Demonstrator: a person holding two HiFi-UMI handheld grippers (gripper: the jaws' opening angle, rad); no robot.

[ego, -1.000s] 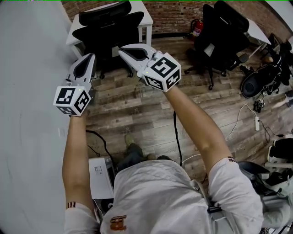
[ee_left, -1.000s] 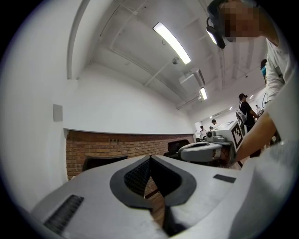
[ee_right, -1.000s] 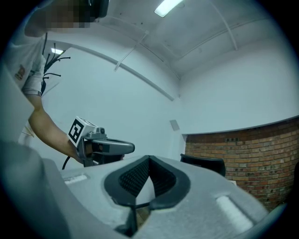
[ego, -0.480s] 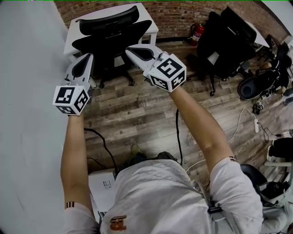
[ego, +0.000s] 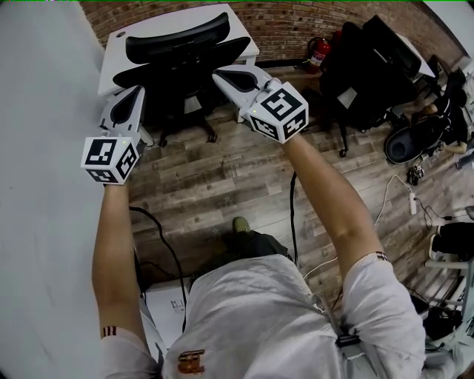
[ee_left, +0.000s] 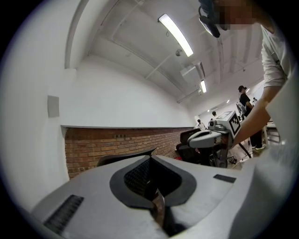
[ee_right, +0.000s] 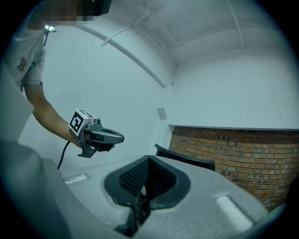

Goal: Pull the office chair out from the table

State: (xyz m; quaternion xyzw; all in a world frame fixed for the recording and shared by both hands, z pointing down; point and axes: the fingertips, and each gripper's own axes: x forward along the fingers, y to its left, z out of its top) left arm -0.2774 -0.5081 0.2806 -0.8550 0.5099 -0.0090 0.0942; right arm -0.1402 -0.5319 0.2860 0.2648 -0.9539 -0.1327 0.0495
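A black office chair point(ego: 178, 68) with a curved headrest point(ego: 176, 37) stands tucked against a small white table point(ego: 238, 32) at the top of the head view. My left gripper point(ego: 137, 92) is shut and empty, level, just short of the backrest's left edge. My right gripper point(ego: 221, 75) is also shut and empty, near the backrest's right edge. In the left gripper view the shut gripper point(ee_left: 150, 159) points at the headrest point(ee_left: 117, 159) before the brick wall. The right gripper view shows its shut gripper point(ee_right: 149, 159) with the headrest point(ee_right: 187, 159) beyond.
More black office chairs point(ego: 363, 66) crowd the right side, with a red fire extinguisher point(ego: 320, 47) by the brick wall point(ego: 296, 22). Cables point(ego: 292, 215) trail over the wooden floor. A white wall point(ego: 44, 192) runs along the left, and a white box point(ego: 159, 307) lies by my feet.
Both grippers have moved forward towards the chair, and the person has stepped closer. The chair and table now sit nearer in the head view. Both grippers stayed shut.
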